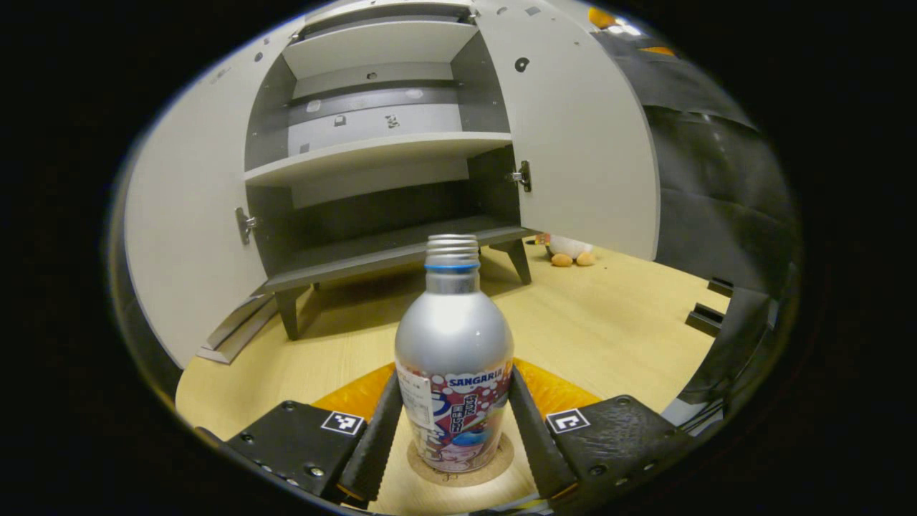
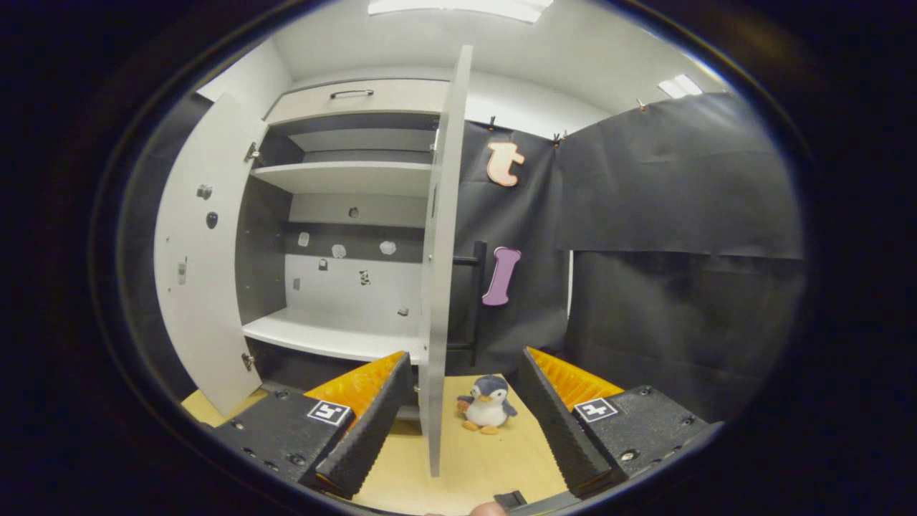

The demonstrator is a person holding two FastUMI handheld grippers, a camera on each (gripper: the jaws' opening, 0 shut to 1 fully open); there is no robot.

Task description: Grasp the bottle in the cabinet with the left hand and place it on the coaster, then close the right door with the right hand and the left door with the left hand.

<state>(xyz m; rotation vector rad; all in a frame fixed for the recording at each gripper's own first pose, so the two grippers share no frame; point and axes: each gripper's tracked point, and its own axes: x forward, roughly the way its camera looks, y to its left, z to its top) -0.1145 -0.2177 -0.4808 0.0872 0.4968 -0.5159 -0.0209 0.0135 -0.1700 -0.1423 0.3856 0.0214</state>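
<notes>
Two doors open, bottle on the coaster

Both cabinet doors stand open as we look. In the left gripper view the bottle [image 1: 454, 358] stands upright on the round coaster [image 1: 462, 466], on the pale wooden surface [image 1: 616, 322] in front of the cabinet [image 1: 380, 143]. Our left gripper [image 1: 454, 430] has one of its fingers [image 1: 376, 437] on each side of the bottle's lower body, close against the label; we cannot tell whether they press on it or just flank it. The left door [image 1: 186, 236] and right door [image 1: 580, 158] swing wide, shelves bare between them.

In the right gripper view our right gripper [image 2: 458, 423] is spread apart, holding nothing. The right door's edge [image 2: 440, 287] faces us, standing between the two fingers [image 2: 369, 430] though farther off, not touched. A small toy penguin [image 2: 487, 405] sits on the surface just beside the door, toward the dark cloth wall [image 2: 680, 251].
</notes>
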